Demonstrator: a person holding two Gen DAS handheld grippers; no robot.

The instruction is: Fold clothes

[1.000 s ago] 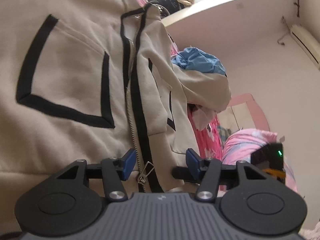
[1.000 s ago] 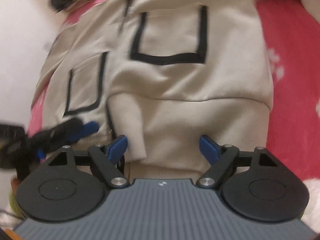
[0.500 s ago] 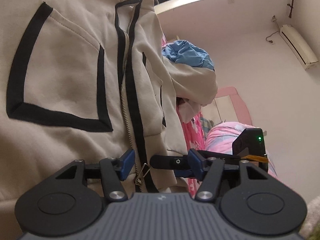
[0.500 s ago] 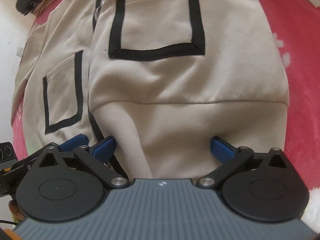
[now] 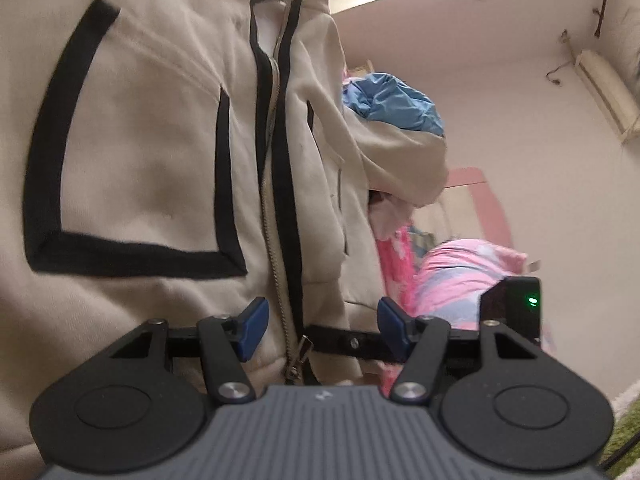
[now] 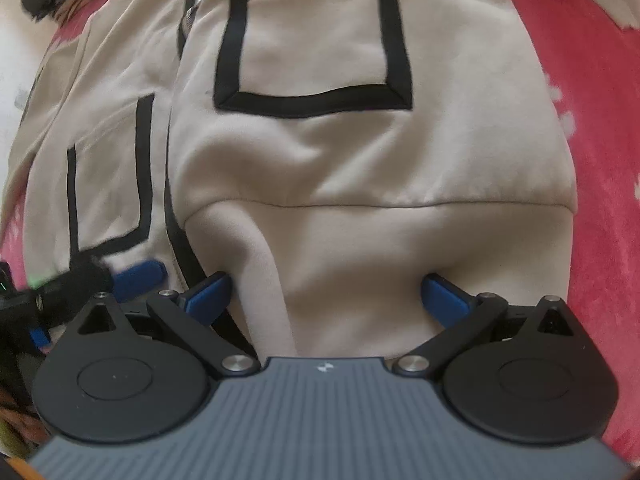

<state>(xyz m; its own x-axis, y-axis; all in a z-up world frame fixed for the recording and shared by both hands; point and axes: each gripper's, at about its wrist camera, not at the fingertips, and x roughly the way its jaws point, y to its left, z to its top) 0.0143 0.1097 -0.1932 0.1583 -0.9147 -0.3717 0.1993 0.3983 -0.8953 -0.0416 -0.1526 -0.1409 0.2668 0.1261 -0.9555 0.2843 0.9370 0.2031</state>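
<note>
Along the near edge of the bed, seen from the left wrist, the left tool (image 5: pixel 320 330) stands half open around the bottom of the cream jacket (image 5: pixel 140 160). Its jaws have just been opening a little; the zipper (image 5: pixel 276 240) and its pull lie between the blue pads, but the pads do not press on the cloth. The jacket's long axis, marked by the zipper, runs straight away from this tool.

From the right wrist, the right tool (image 6: pixel 326 298) points steeply down at the hem band (image 6: pixel 360 272), with its jaws at their widest and the cloth between them, not pinched. The left tool (image 6: pixel 136 274) is just beside it, at the zipper side. I judge both tools sit at the hem, so the fold goes away from them, along the zipper, over the red bed cover (image 6: pixel 592 120).
</note>
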